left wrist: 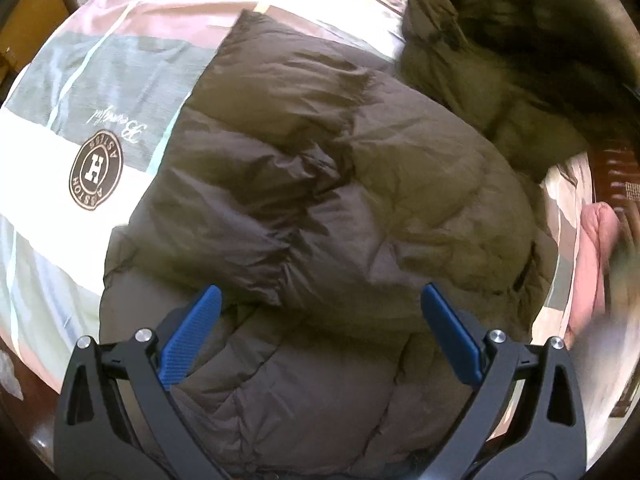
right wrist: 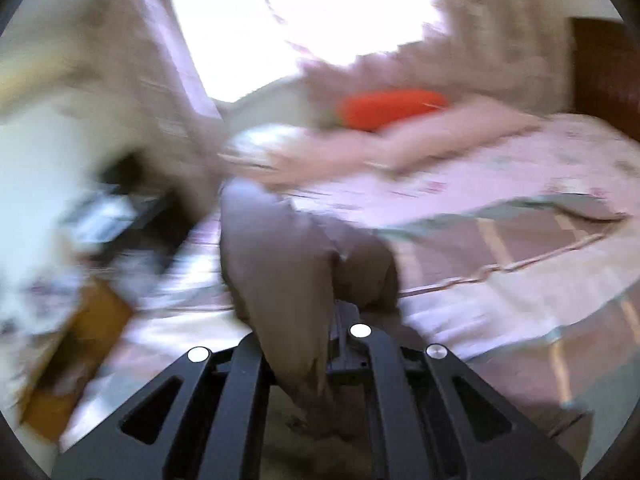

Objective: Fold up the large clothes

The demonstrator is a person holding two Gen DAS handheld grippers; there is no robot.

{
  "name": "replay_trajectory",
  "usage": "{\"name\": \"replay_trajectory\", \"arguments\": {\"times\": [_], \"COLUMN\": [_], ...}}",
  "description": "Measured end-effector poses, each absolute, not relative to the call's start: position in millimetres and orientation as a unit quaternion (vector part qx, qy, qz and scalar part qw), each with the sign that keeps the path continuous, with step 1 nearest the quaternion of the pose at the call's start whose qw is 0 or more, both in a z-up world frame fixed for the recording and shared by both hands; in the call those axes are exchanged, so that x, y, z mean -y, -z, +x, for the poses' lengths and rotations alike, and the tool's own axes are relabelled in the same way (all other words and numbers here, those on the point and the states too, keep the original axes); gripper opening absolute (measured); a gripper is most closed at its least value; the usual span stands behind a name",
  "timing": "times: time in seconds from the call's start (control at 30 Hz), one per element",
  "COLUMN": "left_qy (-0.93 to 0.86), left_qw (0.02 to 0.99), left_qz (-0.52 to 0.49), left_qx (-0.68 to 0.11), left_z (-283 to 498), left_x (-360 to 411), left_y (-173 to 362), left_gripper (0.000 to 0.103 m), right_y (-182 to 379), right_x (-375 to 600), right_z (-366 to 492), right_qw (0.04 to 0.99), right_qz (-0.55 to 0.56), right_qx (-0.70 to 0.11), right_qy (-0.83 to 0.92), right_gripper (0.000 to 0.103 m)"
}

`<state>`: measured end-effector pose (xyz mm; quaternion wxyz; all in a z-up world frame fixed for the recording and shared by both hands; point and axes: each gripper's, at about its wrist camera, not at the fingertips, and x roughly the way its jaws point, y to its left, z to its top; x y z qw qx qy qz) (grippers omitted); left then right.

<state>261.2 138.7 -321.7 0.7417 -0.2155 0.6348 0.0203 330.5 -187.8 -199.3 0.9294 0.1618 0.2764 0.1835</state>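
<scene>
A large brown puffer jacket (left wrist: 320, 200) lies spread on the bed, its dark fur-trimmed hood (left wrist: 500, 40) at the far right. My left gripper (left wrist: 320, 300) hovers just above the jacket's near part, jaws wide open and empty, blue pads (left wrist: 188, 336) on each side. In the blurred right wrist view, my right gripper (right wrist: 332, 320) is shut on a fold of the brown jacket (right wrist: 288, 264), which bunches up between the fingers and hides the tips.
The bed cover (left wrist: 100, 120) is striped pink, green and white with a round logo (left wrist: 96, 170). A pink cloth (left wrist: 596, 248) lies at the right edge. In the right wrist view, an orange object (right wrist: 388, 110) sits by the pillows and a cardboard box (right wrist: 80, 340) stands left.
</scene>
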Motion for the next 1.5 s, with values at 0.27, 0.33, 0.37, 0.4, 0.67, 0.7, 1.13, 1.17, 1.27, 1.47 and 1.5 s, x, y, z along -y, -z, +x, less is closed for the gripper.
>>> {"name": "replay_trajectory", "arguments": {"times": [0.27,0.33,0.37,0.4,0.67,0.7,1.13,1.17,1.27,1.47,1.5], "left_qy": [-0.047,-0.054,-0.055,-0.057,-0.06,-0.057,-0.058,-0.058,-0.047,-0.033,-0.033], "left_qw": [0.759,0.758,0.756,0.753,0.752,0.753,0.758,0.759,0.761,0.764,0.764], "left_qz": [-0.233,-0.236,-0.239,-0.241,-0.226,-0.225,-0.22,-0.218,-0.209,-0.189,-0.19], "left_qx": [-0.607,-0.606,-0.608,-0.609,-0.616,-0.615,-0.612,-0.611,-0.612,-0.616,-0.616], "left_z": [247.5,244.4,243.6,243.3,244.4,244.2,249.3,249.9,252.9,256.3,255.7], "left_x": [-152.2,-152.3,-151.7,-151.3,-145.6,-146.4,-132.8,-130.2,-117.3,-99.9,-100.0], "left_y": [305.6,305.1,307.0,308.7,316.0,315.7,316.5,316.5,317.3,318.2,318.2], "left_gripper": [0.101,0.101,0.101,0.101,0.101,0.101,0.101,0.101,0.101,0.101,0.101], "right_y": [259.5,285.8,299.1,313.7,335.4,322.6,291.6,313.7,361.7,386.9,383.7], "right_x": [247.8,241.1,230.9,214.9,153.7,149.0,144.1,152.3,152.7,173.1,178.1], "right_z": [206.2,199.6,198.2,193.6,161.7,156.5,157.5,173.7,191.4,198.3,196.5], "right_qw": [0.911,0.889,0.87,0.848,0.819,0.838,0.819,0.78,0.709,0.719,0.724], "right_qz": [0.01,-0.026,-0.07,-0.138,-0.325,-0.326,0.073,0.172,0.296,0.409,0.417], "right_qx": [-0.411,-0.457,-0.488,-0.512,-0.471,-0.436,-0.483,-0.524,-0.584,-0.531,-0.517], "right_qy": [-0.021,-0.005,0.001,0.007,-0.024,-0.049,-0.302,-0.295,-0.262,-0.185,-0.186], "right_gripper": [0.074,0.075,0.077,0.079,0.084,0.084,0.097,0.097,0.097,0.014,0.012]}}
